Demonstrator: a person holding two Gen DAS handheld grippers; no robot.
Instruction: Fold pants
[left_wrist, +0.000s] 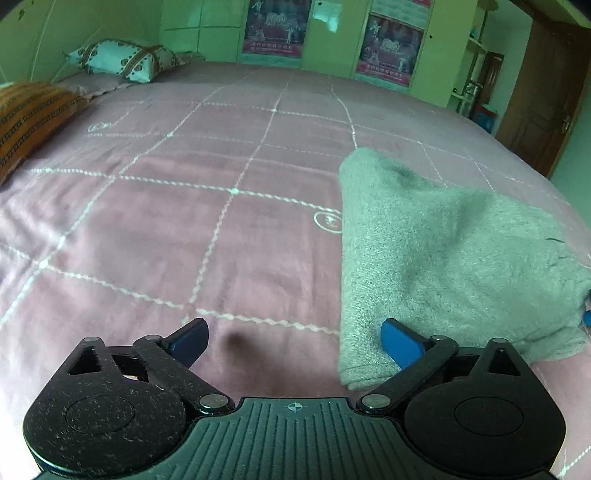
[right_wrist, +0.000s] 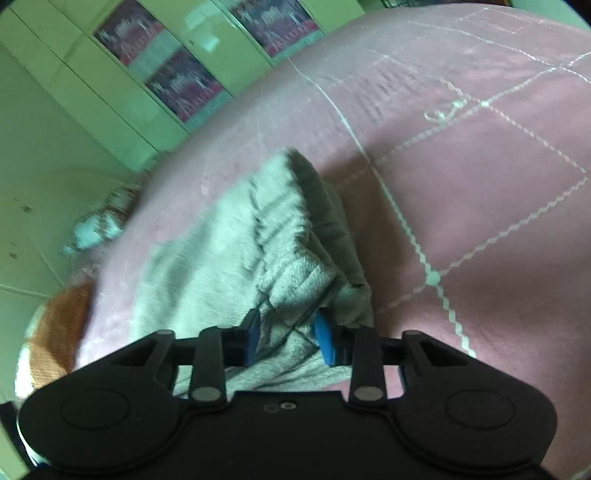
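Pink quilted bedspread (left_wrist: 177, 229) with white stitched grid, green wardrobe (right_wrist: 122, 122) behind. Grey fleece pants (left_wrist: 436, 258) lie as a compact folded bundle near the bed's right edge. Left gripper (left_wrist: 293, 341) spread wide, empty, its right finger over the bundle's near corner. Right gripper (right_wrist: 284, 338) narrowed around a bunched fold of the pants (right_wrist: 258, 243); firm contact cannot be confirmed. Fabric likely soft, light, limp: best taken at edges or corners. No containers visible.
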